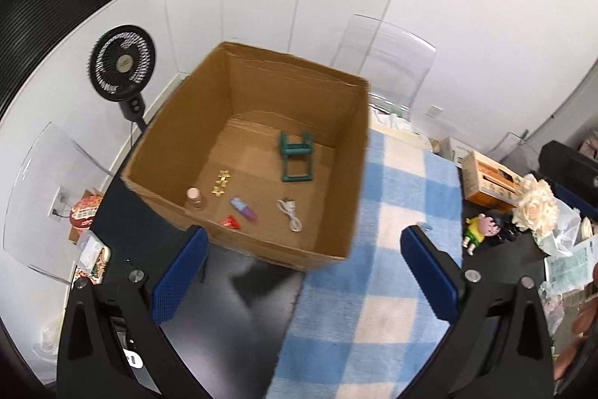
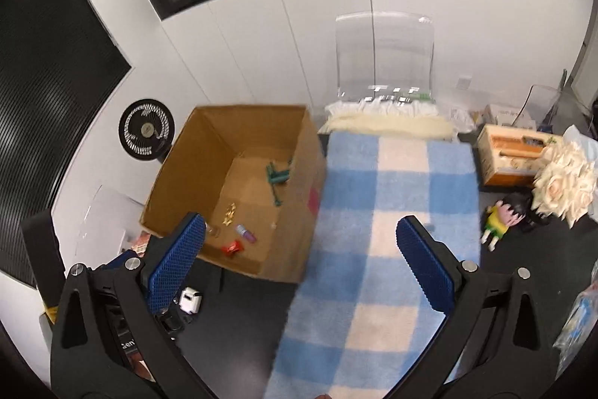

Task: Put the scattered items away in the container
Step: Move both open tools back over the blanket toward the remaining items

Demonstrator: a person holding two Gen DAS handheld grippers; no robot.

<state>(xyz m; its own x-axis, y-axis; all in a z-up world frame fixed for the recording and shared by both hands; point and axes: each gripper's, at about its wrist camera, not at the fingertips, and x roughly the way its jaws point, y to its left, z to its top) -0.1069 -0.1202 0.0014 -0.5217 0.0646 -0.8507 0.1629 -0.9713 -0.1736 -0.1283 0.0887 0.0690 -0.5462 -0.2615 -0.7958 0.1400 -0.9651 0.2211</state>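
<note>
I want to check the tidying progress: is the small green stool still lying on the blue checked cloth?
No. The green stool lies inside the cardboard box, on its floor, while the checked cloth beside the box carries nothing.

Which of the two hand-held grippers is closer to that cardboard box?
Left. The left hand-held gripper hovers right at the cardboard box's near wall; the right hand-held gripper sits farther back, over the checked cloth beside it.

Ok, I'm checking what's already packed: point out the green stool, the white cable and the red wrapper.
green stool [image 1: 296,156], left wrist view, on its seat.
white cable [image 1: 290,214], left wrist view, mid-length.
red wrapper [image 2: 232,247], right wrist view, its middle.
</note>
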